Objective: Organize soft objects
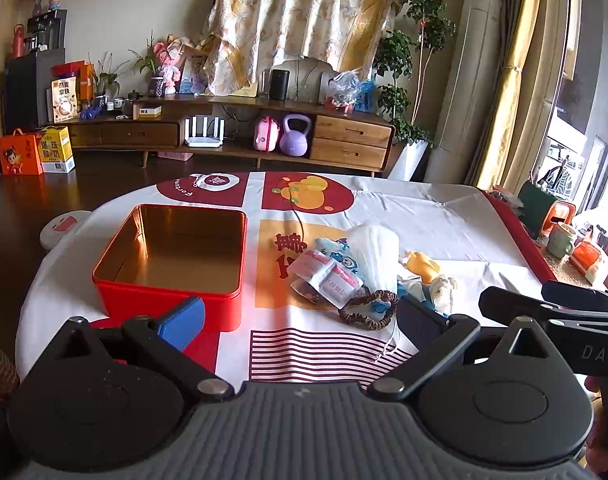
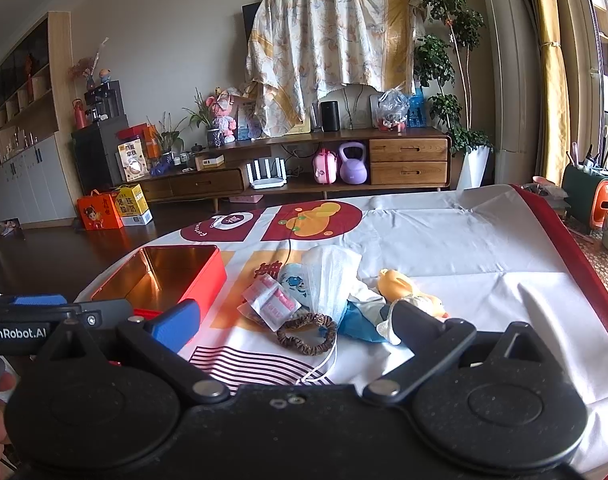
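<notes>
So nothing packed yet. Red tin [image 1: 172, 264] empty, left of middle. Soft pile middle of frame: face mask [image 1: 374, 252], brown scrunchie [image 1: 368, 308], sachets [image 1: 326, 276]. Left gripper [image 1: 300, 320] and right gripper [image 2: 296, 328] both wide, holding nothing. Best grab scrunchie first, pinch low, lift slow.

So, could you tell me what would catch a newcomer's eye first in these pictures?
Probably the open red tin, empty and gold inside, at the left of the table. Just to its right lies a jumbled pile: a white face mask, small packets and a brown scrunchie. Both grippers, left and right, are open and hold nothing.
</notes>
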Demonstrator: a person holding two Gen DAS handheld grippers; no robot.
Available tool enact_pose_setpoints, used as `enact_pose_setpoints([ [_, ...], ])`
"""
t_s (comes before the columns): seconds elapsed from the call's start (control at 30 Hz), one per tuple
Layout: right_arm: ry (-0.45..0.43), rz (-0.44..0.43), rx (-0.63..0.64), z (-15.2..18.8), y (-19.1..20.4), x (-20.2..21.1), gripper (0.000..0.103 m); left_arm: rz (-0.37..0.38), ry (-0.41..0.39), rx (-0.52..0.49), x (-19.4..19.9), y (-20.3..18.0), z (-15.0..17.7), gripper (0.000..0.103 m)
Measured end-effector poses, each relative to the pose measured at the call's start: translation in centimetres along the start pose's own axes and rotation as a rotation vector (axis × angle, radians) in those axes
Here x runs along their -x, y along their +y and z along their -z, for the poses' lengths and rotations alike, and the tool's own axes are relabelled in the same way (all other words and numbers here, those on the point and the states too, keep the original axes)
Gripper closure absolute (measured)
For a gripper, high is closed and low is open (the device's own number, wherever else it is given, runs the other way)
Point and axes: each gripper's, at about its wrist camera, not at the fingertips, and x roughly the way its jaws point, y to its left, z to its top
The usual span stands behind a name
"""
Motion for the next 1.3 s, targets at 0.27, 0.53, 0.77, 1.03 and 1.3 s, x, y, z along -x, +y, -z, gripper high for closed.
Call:
enact_pose_setpoints([
  [0.27,0.001,0.000,0.002,0.02,0.05,-0.02,0.001,0.003,-0.003,0.001,0.16,0.02,0.04,0.000],
  [0.53,0.001,0.002,0.005,0.02,0.15,-0.04,0.001,-0.005,-0.005,0.005,0.17,-0.07,-0.02,0.000],
  [0.77,-0.001,0.001,0.006,0.06,0.11,0.03,0.001,-0.001,-0.007,0.005,0.22,-0.18,-0.04,0.000],
  [1.03,0.000,0.003,0.006,0.05,0.13,0.06,0.001,0.000,-0.008,0.005,0.23,-0.20,-0.04,0.000],
  [1.3,0.000,0.002,0.008,0.05,0.14,0.06,0.001,0.006,-0.008,0.005,0.30,-0.23,-0.05,0.000],
])
